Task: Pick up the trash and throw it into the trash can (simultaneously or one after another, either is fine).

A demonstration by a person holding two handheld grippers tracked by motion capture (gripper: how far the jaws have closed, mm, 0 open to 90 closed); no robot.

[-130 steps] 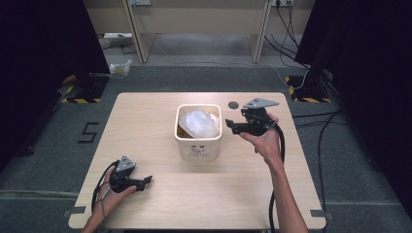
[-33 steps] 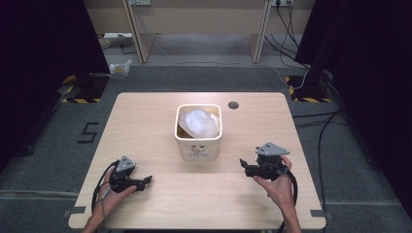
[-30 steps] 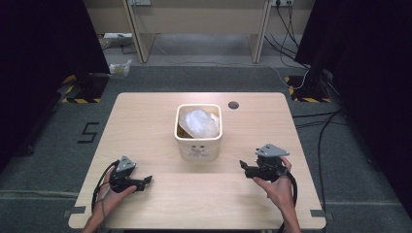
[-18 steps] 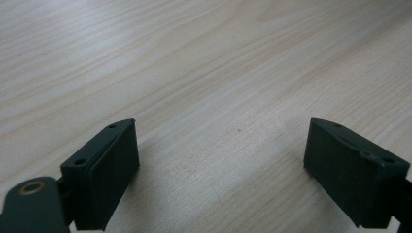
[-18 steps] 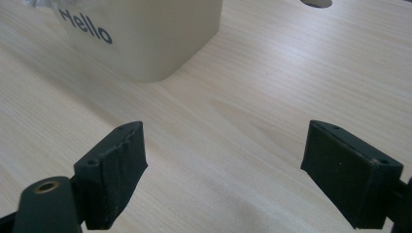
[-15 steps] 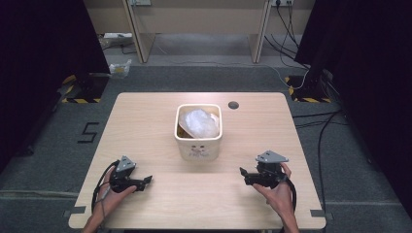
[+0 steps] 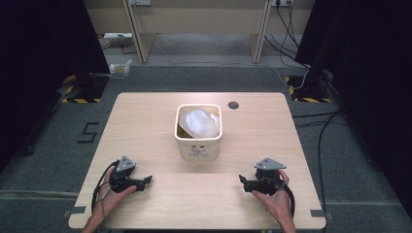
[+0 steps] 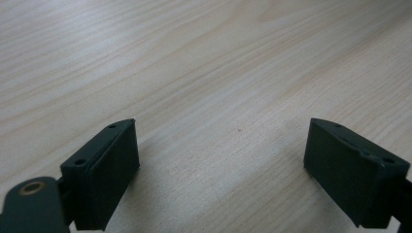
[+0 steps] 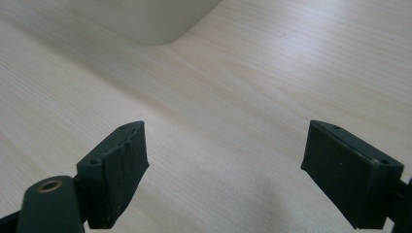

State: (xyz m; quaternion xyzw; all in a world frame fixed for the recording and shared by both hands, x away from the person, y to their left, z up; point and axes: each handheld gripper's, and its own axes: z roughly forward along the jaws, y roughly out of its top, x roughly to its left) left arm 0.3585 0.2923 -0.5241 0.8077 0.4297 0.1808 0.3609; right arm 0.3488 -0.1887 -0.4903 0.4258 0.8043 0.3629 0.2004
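The right gripper (image 7: 245, 180) lay low over the near right part of the tabletop (image 7: 145, 116), its black jaws having just been opening and now standing wide apart with only bare wood between them. The left gripper (image 7: 144, 180) rested at the near left, jaws likewise spread and empty. Between the two and farther back stood a cream, square bin (image 7: 198, 148) with rounded corners and a faint printed face on its front, well apart from both grippers. Crumpled white plastic (image 7: 198, 122) filled it. The tabletop was pale, fine-grained wood, with a small round dark hole (image 7: 233, 104) near its far edge.
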